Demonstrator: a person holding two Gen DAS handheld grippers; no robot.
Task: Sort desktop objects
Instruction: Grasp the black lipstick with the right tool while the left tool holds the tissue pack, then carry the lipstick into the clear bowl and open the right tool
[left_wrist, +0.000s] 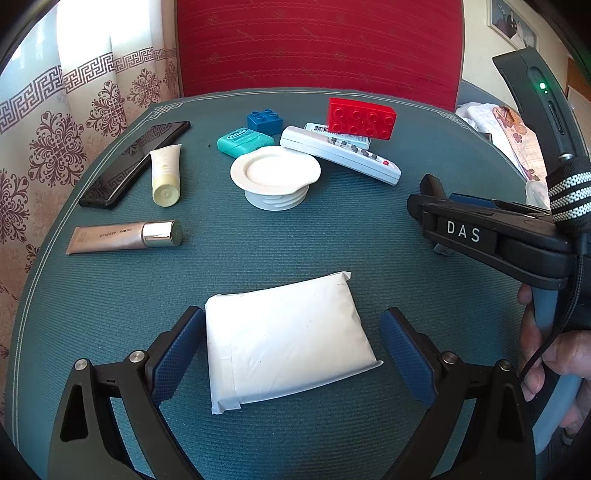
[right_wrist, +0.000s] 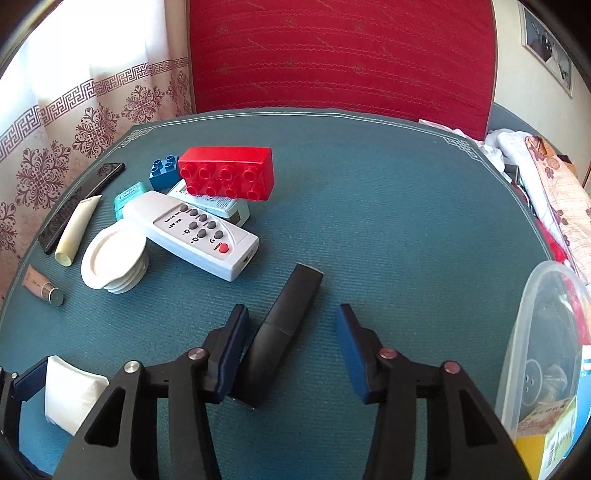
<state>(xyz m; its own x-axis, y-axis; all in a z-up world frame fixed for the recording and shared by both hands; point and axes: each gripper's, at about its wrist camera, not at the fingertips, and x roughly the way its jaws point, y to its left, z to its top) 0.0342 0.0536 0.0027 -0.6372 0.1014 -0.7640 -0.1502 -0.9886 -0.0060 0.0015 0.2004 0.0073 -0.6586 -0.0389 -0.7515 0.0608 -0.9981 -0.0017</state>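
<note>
A teal ribbed mat (left_wrist: 332, 236) with a pale stitched border covers the table; behind it stand a red upholstered chair back (left_wrist: 317, 44) and a patterned curtain (left_wrist: 55, 122). The left gripper (left_wrist: 293, 345) stands spread around a white soft packet (left_wrist: 286, 338), its pads beside the packet's edges. The right gripper (right_wrist: 291, 349) is half closed astride a black stick-shaped device (right_wrist: 280, 332); its left pad seems to touch it, the right stays apart. A clear plastic container (right_wrist: 546, 343) sits at the right edge.
</note>
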